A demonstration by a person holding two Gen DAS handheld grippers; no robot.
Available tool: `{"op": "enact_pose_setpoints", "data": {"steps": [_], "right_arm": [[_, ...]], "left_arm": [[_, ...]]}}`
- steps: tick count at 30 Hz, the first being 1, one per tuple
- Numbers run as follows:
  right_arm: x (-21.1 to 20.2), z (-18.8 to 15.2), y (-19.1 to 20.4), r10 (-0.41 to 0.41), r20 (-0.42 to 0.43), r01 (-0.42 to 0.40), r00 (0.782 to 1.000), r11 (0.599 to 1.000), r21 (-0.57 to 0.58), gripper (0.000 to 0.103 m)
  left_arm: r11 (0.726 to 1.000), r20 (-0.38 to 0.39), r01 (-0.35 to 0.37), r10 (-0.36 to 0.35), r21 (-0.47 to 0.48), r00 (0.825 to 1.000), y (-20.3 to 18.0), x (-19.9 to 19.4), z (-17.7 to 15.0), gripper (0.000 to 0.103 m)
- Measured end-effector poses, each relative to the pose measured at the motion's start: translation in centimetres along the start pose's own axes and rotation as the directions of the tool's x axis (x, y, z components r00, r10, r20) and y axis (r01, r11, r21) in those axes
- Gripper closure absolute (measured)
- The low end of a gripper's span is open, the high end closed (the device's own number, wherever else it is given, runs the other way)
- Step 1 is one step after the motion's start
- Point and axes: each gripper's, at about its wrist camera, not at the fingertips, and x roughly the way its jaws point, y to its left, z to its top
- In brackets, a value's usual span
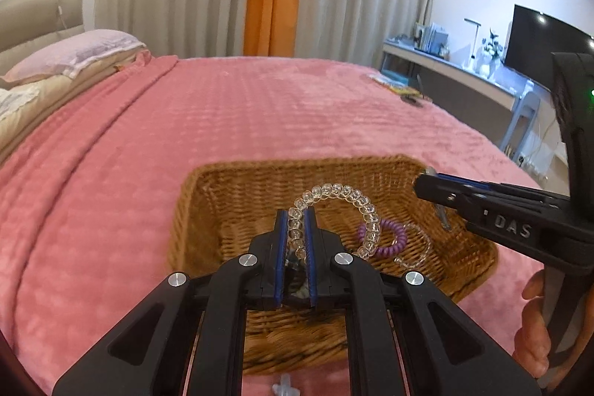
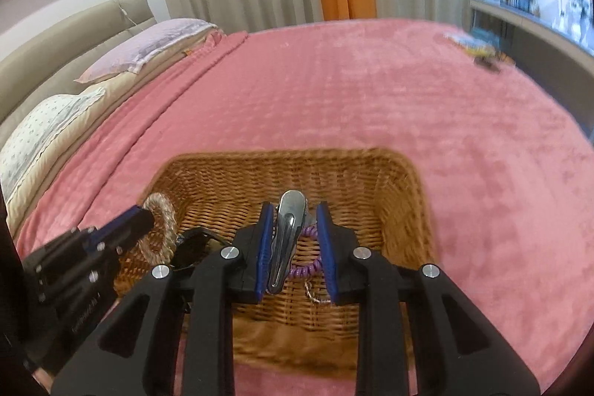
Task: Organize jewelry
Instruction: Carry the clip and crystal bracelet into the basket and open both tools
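A wicker basket [image 1: 371, 173] sits on the pink bedspread; it also shows in the right wrist view [image 2: 408, 195]. My left gripper [image 1: 296, 216] is shut on a clear coil bracelet [image 1: 345, 193], holding it over the basket. A purple coil tie [image 1: 397, 240] and a thin clear bracelet [image 1: 421, 240] lie inside. My right gripper [image 2: 291, 214] is over the basket with a silver hair clip [image 2: 286, 232] between its jaws, which stand apart; the clip rests against the left pad [image 2: 264, 240]. The purple tie [image 2: 308, 266] lies below it.
The pink bedspread [image 1: 222, 121] stretches around the basket. Pillows [image 1: 70, 54] lie at the far left. Small items [image 1: 401, 90] lie at the bed's far right edge. A desk with a TV [image 1: 542, 43] stands to the right. A small clear piece [image 1: 284, 390] lies before the basket.
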Motion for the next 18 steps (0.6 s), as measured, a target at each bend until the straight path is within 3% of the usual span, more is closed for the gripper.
{"op": "enact_pose_setpoints", "data": {"steps": [5,18], "right_arm": [[2.3,-0.8,-0.5,0.008,-0.036,-0.008,0.999,1.000,0.003,0.082],[4.5,-1.8,-0.8,0.009,-0.093,-0.009,0.996,1.000,0.005,0.082]], "left_arm": [[1.000,-0.036,0.011,-0.011,-0.003,0.999,0.2,1.5,-1.3,0.096],[0.999,-0.026,0.040,-0.040,-0.014,0.999,0.5,1.4,-1.5,0.095]]}}
